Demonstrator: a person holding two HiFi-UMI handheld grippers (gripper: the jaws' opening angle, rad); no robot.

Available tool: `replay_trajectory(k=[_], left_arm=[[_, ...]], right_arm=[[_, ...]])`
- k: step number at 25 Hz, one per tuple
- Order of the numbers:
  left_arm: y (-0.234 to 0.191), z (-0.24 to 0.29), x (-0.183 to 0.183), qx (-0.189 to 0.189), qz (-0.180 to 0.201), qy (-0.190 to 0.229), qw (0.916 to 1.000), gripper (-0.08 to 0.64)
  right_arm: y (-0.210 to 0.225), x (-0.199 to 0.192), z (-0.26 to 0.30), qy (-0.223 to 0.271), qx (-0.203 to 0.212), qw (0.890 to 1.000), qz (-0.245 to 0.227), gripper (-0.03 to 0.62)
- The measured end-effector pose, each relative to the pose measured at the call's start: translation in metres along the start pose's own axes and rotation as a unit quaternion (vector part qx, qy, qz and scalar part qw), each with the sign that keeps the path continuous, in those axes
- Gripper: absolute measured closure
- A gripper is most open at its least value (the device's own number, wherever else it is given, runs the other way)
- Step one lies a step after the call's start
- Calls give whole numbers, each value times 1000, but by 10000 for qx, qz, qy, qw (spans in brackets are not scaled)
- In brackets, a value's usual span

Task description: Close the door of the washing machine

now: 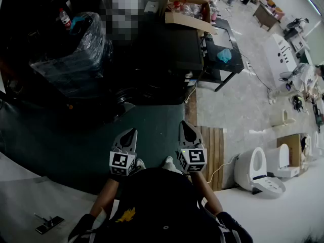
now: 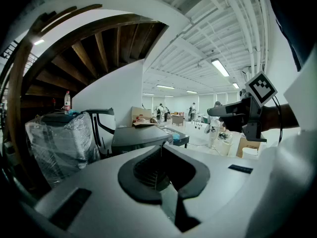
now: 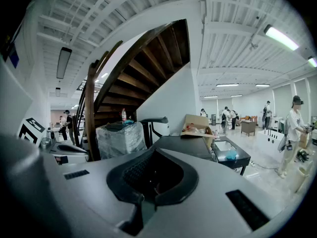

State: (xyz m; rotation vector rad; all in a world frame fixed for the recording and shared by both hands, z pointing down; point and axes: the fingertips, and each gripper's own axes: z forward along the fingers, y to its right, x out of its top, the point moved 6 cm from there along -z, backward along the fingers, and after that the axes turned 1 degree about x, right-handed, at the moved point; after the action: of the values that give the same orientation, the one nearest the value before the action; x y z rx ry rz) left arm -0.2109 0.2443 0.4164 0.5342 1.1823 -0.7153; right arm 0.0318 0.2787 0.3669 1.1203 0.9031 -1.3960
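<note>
We stand in a big white hall with strip lights, under a curved wooden staircase (image 3: 133, 73). A dark green floor mat (image 1: 76, 135) lies under us, with pale tiled floor to its right. White toilets (image 1: 255, 168) stand on those tiles near a panel of wooden slats (image 1: 212, 151).

The washing machine (image 1: 162, 49) is the dark, flat-topped box ahead of us, well apart from both grippers. Its front is too dark for us to tell how the door stands. A cardboard box (image 1: 190, 4) sits at its far right corner. To its left is a plastic-wrapped bundle (image 1: 76, 49) with a bottle (image 1: 64, 18) on top, and to its right a low black table (image 1: 223, 72).

We hold the left gripper (image 1: 132, 131) and the right gripper (image 1: 183, 123) side by side in front of us. Both point towards the machine and slightly down. The jaws of the left gripper are closed, with nothing between them. The jaws of the right gripper also meet in a single point and hold nothing. Neither gripper touches anything.

A few people stand far back in the hall.
</note>
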Motion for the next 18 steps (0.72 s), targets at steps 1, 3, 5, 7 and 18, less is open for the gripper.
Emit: replay_trajectory(k=[1,3,5,7,18], left_arm=[[2,3,0,-13,55,-8,10000,543],[8,8,2,-25,95,-24,9999,543],[15,13,4,-6,62,-72,10000,543],[22,18,3,25,60,-105,9999,543],[55,51,8,445,-202,-11,9988,543]], right_arm=[[4,0,0,5,-3,10000,12,566],[12,-1,-1,9,0,10000,31,566],[21,-1,-3,6,12,10000,38,566],[30,-2,-5,-4,27,10000,43,566],[82,-13,-2,-120,523,9984,162,566]])
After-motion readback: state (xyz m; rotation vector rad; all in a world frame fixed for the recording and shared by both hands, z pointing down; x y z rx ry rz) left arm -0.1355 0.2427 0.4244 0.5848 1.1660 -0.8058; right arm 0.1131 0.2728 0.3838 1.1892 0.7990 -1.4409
